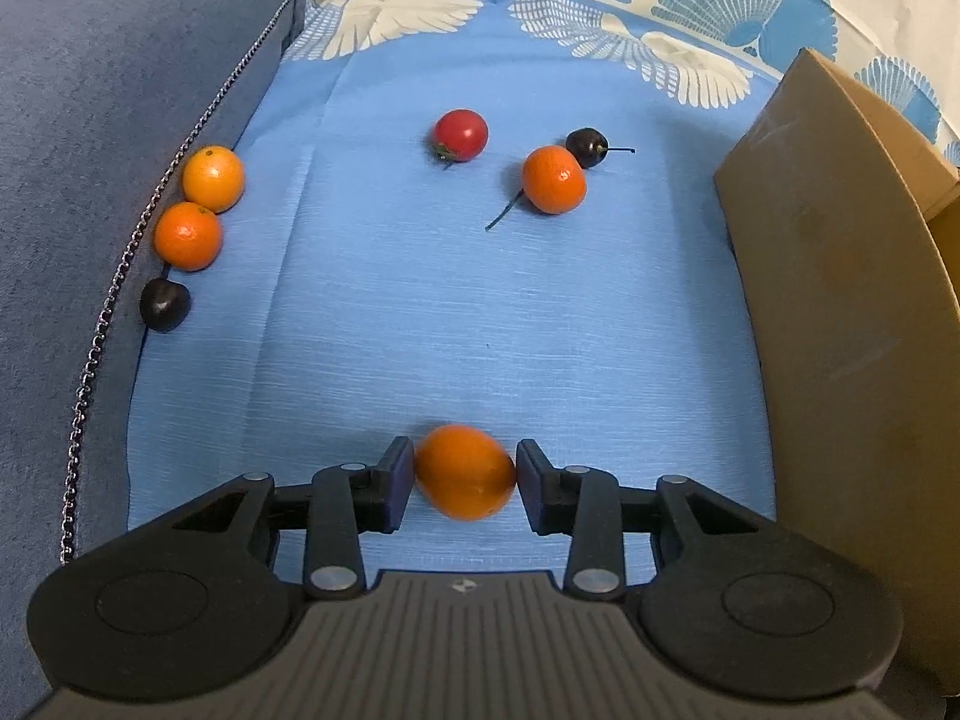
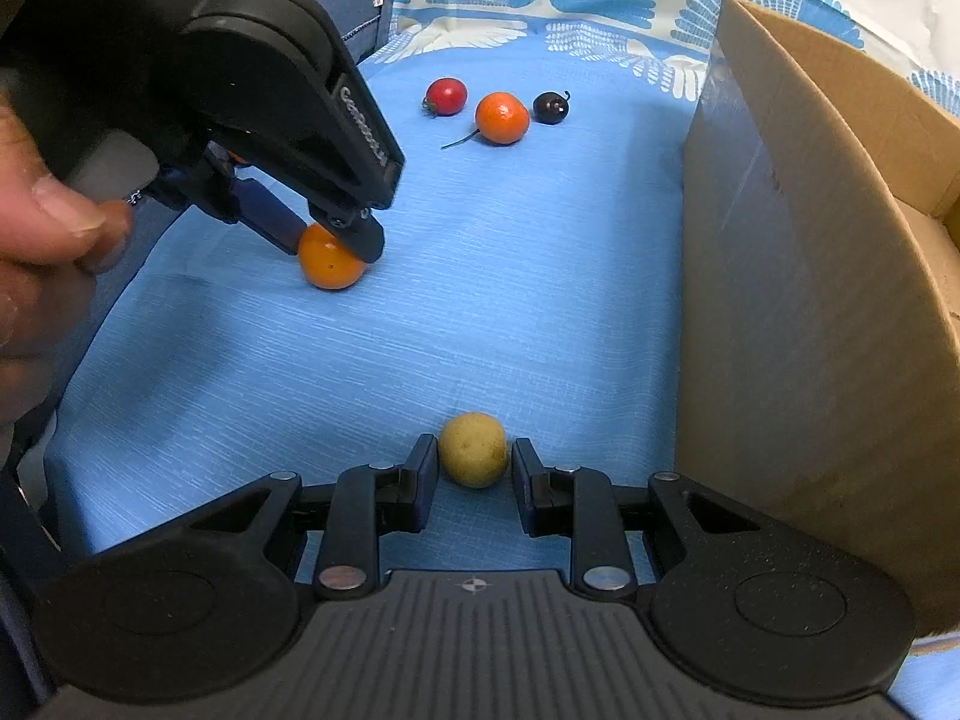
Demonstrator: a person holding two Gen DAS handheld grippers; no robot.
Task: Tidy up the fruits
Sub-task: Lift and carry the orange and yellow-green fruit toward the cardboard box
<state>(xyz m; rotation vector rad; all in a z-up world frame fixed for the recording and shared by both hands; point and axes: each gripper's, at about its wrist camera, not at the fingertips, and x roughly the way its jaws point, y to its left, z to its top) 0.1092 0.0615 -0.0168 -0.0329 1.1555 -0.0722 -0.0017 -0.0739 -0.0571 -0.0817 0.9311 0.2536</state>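
In the left wrist view, my left gripper (image 1: 465, 471) has an orange (image 1: 465, 474) between its pads. The orange looks blurred and loose, and the jaws stand just wider than it. In the right wrist view this orange (image 2: 330, 261) rests on the blue cloth (image 2: 510, 300) under the left gripper's fingertips (image 2: 360, 237). My right gripper (image 2: 474, 456) is shut on a small yellow-green fruit (image 2: 473, 449). Further back lie a red tomato (image 1: 459, 134), another orange (image 1: 553, 179) and a dark cherry (image 1: 587, 147). Two oranges (image 1: 213, 177) (image 1: 188, 235) and a dark cherry (image 1: 164, 304) sit at the left edge.
A cardboard box (image 1: 840, 312) stands open along the right side, close to the right gripper. A blue cushion with a chain trim (image 1: 90, 180) borders the cloth on the left. A person's hand (image 2: 42, 240) holds the left gripper. Patterned fabric (image 1: 600, 12) lies at the back.
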